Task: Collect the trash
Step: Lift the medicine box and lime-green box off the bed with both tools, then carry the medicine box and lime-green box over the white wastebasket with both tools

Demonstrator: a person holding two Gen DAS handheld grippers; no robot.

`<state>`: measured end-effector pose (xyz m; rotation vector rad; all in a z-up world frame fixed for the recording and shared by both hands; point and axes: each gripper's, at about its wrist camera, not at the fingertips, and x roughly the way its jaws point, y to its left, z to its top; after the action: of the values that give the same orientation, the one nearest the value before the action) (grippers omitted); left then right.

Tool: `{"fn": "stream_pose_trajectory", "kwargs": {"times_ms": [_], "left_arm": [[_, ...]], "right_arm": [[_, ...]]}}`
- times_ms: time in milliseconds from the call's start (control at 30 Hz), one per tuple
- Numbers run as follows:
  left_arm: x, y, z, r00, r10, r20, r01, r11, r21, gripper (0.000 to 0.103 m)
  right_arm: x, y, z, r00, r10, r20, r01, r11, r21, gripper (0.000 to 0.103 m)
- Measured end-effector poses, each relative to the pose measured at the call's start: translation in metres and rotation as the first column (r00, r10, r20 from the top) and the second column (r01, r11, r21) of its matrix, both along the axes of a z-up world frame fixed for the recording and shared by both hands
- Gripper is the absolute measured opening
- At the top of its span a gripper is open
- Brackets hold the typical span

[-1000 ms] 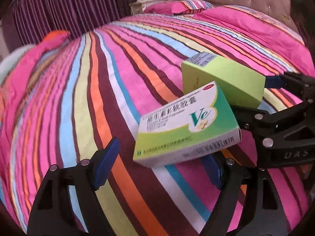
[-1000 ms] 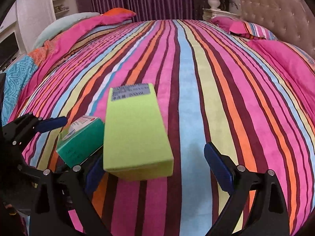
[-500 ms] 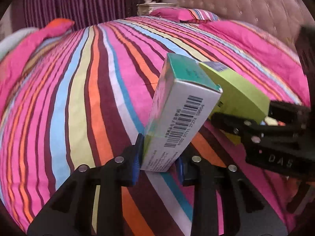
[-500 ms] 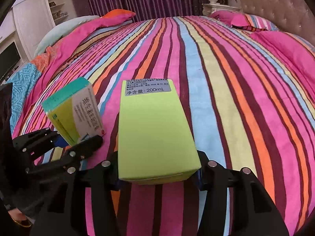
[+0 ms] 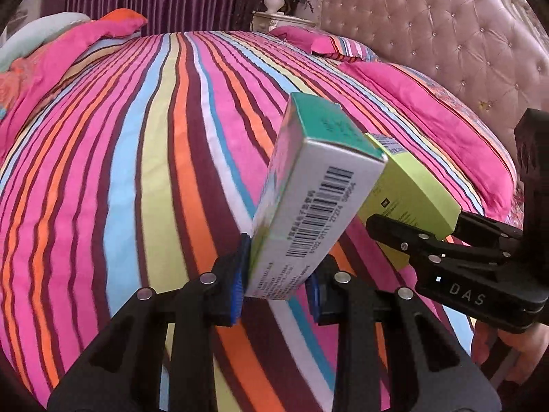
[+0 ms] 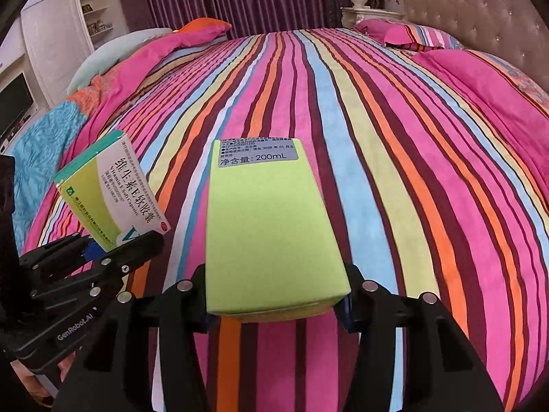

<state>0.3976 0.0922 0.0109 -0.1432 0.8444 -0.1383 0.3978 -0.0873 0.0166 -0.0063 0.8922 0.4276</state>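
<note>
Left tongs [image 5: 276,285] clamped tight on the near end of a green-and-white medicine box [image 5: 308,206], tilted up, held clear above the striped bed [image 5: 137,171]. Just right of it, right tongs [image 6: 274,300] closed on a lime-green carton [image 6: 271,226], also lifted off the bedspread. Boxes near each other; contact unclear.

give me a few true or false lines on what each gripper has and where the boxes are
1. The left gripper is shut on the medicine box. True.
2. The right gripper is open and empty. False: it is shut on the lime green box.
3. Both boxes lie flat on the striped bedspread. False: both are held up off it.
4. The lime green box's label reads 200mL. True.
</note>
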Motion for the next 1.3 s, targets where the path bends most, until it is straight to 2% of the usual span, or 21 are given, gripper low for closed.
{"fn": "stream_pose_trajectory", "kwargs": {"times_ms": [400, 833, 1133, 1300], "left_arm": [[-0.109, -0.007, 0.0, 0.998, 0.033, -0.047, -0.034, 0.999, -0.022, 0.029], [-0.205, -0.031, 0.004, 0.999, 0.011, -0.054, -0.011, 1.0, -0.004, 0.029], [-0.275, -0.046, -0.001, 0.997, -0.014, -0.078, 0.014, 1.0, 0.001, 0.029], [-0.307, -0.051, -0.006, 0.995, -0.021, -0.1, 0.022, 1.0, 0.013, 0.029]], "right_arm": [[-0.088, -0.02, 0.003, 1.0, -0.007, -0.019, 0.006, 0.999, -0.037, 0.049], [-0.174, -0.041, 0.019, 1.0, 0.018, 0.016, -0.017, 0.998, -0.059, 0.049], [-0.23, -0.052, 0.02, 0.999, 0.033, 0.002, -0.033, 0.997, -0.072, 0.049], [-0.257, -0.061, 0.019, 0.999, 0.026, -0.02, -0.027, 0.999, -0.043, 0.049]]}}
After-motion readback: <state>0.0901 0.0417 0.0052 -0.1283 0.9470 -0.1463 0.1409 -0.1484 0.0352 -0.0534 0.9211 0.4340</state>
